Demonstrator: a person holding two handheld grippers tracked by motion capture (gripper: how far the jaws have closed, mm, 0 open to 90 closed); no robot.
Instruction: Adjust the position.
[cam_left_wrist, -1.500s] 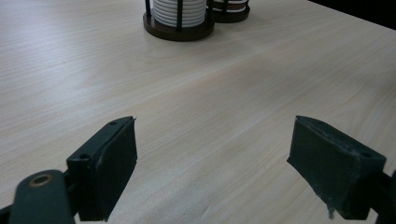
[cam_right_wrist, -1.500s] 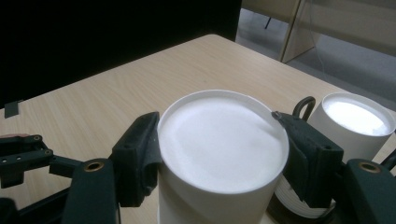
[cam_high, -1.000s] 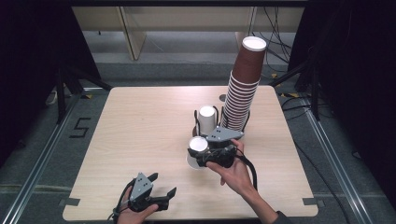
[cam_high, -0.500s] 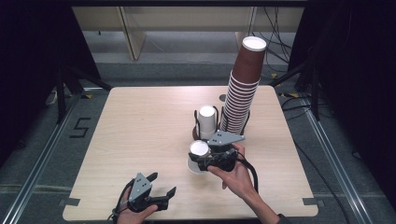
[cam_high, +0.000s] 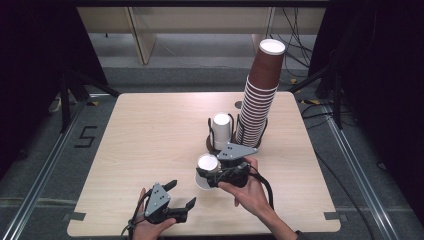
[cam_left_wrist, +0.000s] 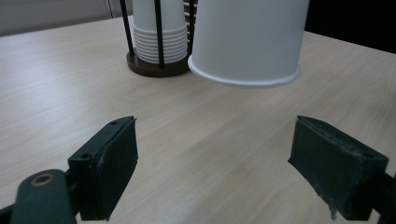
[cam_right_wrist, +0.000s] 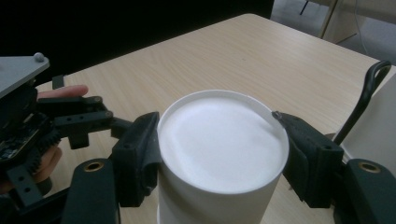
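Note:
A white paper cup (cam_high: 206, 165) is held upside down just above the table, near the middle front. My right gripper (cam_high: 214, 178) is shut on its sides; in the right gripper view the cup's flat base (cam_right_wrist: 222, 140) sits between both jaws of the right gripper (cam_right_wrist: 219, 154). My left gripper (cam_high: 176, 196) is open near the front edge, a little left of the cup. In the left gripper view the cup (cam_left_wrist: 247, 42) hangs ahead of the left gripper (cam_left_wrist: 215, 140), whose spread jaws hold nothing.
A wire holder with a stack of white cups (cam_high: 221, 131) stands mid-table, also seen behind the held cup (cam_left_wrist: 156, 37). A tall leaning stack of brown cups (cam_high: 260, 95) rises just right of it. The wooden table (cam_high: 140, 135) has bare room on its left half.
My right gripper has carried the white cup a little toward the front edge, away from the holder. The left gripper has shifted only slightly.

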